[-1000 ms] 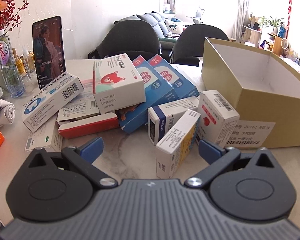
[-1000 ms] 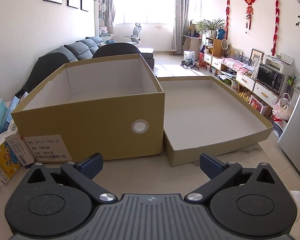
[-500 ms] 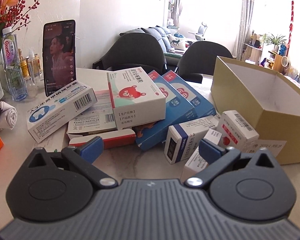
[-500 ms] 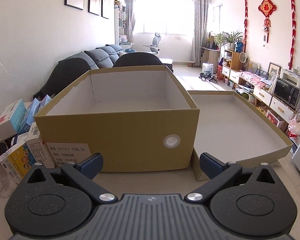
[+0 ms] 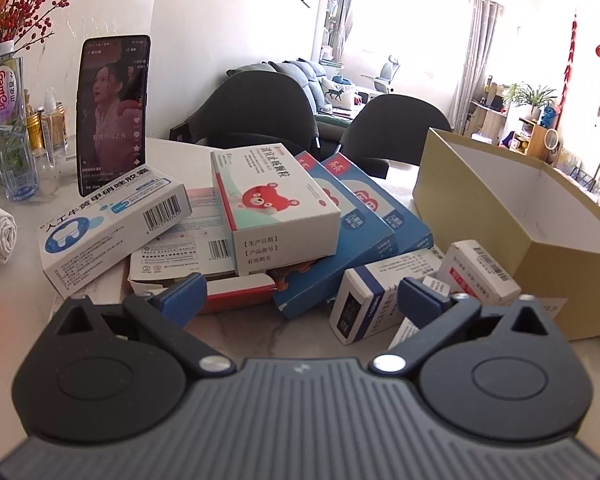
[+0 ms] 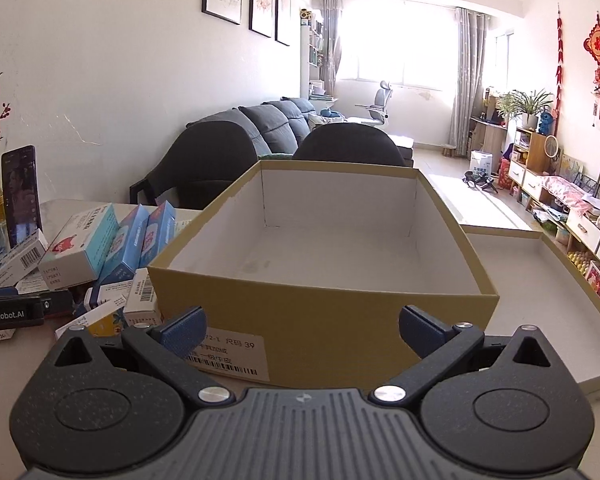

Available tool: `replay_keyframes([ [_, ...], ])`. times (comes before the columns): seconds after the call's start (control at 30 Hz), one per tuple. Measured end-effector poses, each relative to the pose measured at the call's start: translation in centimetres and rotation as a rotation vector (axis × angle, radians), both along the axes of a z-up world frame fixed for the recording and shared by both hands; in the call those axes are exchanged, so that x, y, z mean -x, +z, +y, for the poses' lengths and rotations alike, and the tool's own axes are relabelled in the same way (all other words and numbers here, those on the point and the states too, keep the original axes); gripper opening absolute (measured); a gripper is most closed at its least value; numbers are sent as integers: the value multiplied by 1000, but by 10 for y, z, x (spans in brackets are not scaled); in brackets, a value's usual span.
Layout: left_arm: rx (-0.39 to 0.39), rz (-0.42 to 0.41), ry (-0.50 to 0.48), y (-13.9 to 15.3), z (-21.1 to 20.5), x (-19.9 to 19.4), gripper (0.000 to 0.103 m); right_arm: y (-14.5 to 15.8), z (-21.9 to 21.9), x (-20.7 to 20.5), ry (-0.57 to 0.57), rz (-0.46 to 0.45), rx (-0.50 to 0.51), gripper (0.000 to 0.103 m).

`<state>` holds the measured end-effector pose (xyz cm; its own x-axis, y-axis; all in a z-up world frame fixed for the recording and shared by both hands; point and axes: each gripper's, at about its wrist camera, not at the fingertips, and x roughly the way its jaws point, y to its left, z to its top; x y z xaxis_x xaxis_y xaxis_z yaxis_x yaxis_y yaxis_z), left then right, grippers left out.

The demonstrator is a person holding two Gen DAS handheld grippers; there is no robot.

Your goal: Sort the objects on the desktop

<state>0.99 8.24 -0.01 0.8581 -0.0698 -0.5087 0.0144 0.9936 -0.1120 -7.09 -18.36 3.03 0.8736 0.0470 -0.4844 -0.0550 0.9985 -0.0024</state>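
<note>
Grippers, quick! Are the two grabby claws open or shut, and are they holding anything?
Left gripper: open, holding nothing, pointed at the pile of medicine boxes.
Right gripper: open, holding nothing, in front of the cardboard box.

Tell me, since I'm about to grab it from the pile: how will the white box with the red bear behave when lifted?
The bear box looks like thin printed carton, so probably light and somewhat crushable under a hard pinch. It lies tilted atop the blue boxes and a flat carton, so nudging it may slide it off. Its glossy faces could be slippery.
</note>
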Motion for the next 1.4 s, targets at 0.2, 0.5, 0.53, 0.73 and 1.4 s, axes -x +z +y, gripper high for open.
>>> replay_keyframes([
  [0.2, -5, -18, -17, 4, 6, -2, 103, 24, 10, -22, 111, -6, 16, 103],
  [0.5, 0, -16, -49, 3, 14, -4, 103, 55, 38, -71, 291, 6, 80, 98],
  [0.53, 1, -18, -53, 3, 15, -4, 103, 57, 40, -78, 307, 16, 84, 97],
  [0.73, 24, -23, -63, 2, 24, -4, 103, 57, 59, -124, 390, 89, 82, 95],
  [1.4, 72, -32, -66, 2, 33, -8, 103, 31, 105, -246, 508, 434, -39, 48],
])
